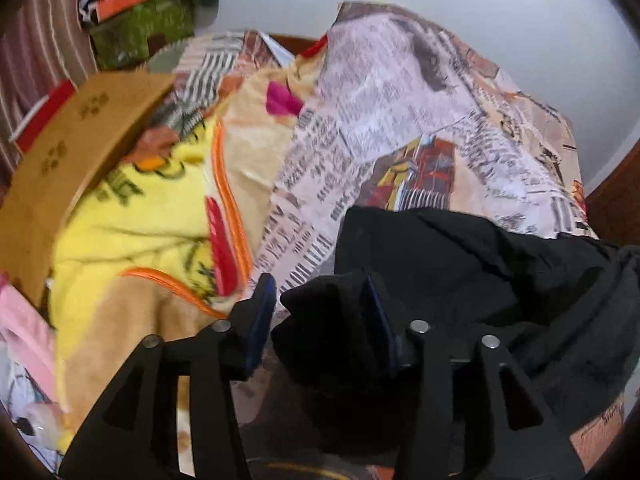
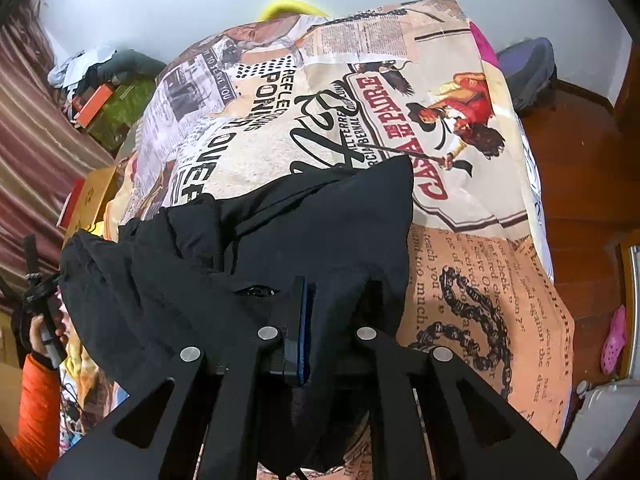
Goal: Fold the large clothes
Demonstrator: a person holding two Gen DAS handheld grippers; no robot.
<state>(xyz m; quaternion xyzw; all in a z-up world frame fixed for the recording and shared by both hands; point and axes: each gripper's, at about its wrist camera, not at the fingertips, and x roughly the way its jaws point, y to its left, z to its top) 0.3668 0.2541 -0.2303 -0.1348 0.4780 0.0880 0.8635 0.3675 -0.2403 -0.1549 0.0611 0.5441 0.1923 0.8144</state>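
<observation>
Black garment (image 1: 460,264) lies bunched on the bed's newsprint-pattern cover (image 1: 400,92), near edge hanging toward both cameras.

Left tool (image 1: 322,292): jaws standing apart, a fold of the black cloth between them. It lies against the right-hand pad (image 1: 380,320); the left-hand pad looks clear of it, though blur makes that hard to confirm. No pinch visible.

Right tool (image 2: 308,320): jaws nearly together, clamped on a fold of the garment (image 2: 260,248); cloth drapes over the right-hand finger and hides it.

Left wrist view only: yellow blanket with orange trim (image 1: 132,208) beside the garment, tan cardboard box (image 1: 68,148) at its far edge, pink cloth at lower left.

Right wrist view only: wooden floor (image 2: 572,152) past the bed's side, pink clog (image 2: 614,340) on it, and at far left a hand (image 2: 40,332) with an orange sleeve (image 2: 36,400) gripping the other tool's handle. Print on the cover (image 2: 360,128) is legible here, smeared in the left view.

Both: striped curtain (image 1: 36,52) and a clutter pile by the wall.
</observation>
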